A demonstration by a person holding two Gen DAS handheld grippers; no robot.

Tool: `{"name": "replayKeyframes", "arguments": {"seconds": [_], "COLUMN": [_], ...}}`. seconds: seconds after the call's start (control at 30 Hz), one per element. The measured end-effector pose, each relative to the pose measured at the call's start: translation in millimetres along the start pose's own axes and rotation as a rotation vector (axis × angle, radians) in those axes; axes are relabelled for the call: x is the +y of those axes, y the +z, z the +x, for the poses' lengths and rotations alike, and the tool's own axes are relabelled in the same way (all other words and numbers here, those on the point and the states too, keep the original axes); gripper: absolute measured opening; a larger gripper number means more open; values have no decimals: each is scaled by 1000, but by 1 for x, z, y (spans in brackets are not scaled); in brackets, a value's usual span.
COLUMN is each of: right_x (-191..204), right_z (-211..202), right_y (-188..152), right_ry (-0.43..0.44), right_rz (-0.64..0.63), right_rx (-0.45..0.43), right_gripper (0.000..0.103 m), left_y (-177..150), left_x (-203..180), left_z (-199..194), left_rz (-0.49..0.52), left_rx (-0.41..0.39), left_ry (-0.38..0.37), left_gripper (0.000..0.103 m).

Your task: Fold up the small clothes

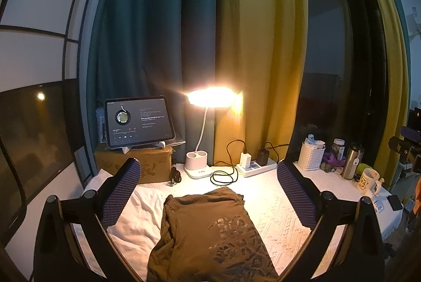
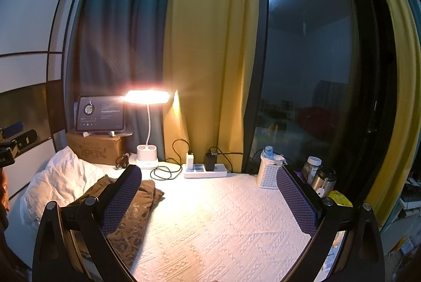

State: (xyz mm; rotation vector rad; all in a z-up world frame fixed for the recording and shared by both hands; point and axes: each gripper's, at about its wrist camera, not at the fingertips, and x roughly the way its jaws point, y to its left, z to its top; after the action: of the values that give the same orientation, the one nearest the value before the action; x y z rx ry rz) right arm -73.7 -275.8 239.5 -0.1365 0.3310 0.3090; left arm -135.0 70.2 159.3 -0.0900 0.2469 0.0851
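Observation:
A brown garment with a dark printed pattern lies folded on the white textured cloth, partly over a white crumpled fabric. My left gripper hangs open above the garment's far end, with nothing between its blue-padded fingers. In the right wrist view the same brown garment lies at the lower left, half hidden behind the left finger. My right gripper stands open over the bare white cloth, to the right of the garment.
At the back stand a lit desk lamp, a tablet on a cardboard box, a power strip with chargers and a coiled cable. A white basket, flask and mug crowd the right. Curtains and a window lie behind.

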Motion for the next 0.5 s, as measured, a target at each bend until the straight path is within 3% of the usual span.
{"name": "replayKeyframes", "arguments": {"seconds": [0.5], "right_x": [3], "right_z": [1], "right_y": [-3], "right_ry": [2], "right_rz": [2], "right_rx": [11], "right_gripper": [103], "left_y": [-4], "left_x": [-2], "left_z": [3], "left_rz": [-9], "left_rx": [12], "left_ry": [-4], "left_gripper": [102]}}
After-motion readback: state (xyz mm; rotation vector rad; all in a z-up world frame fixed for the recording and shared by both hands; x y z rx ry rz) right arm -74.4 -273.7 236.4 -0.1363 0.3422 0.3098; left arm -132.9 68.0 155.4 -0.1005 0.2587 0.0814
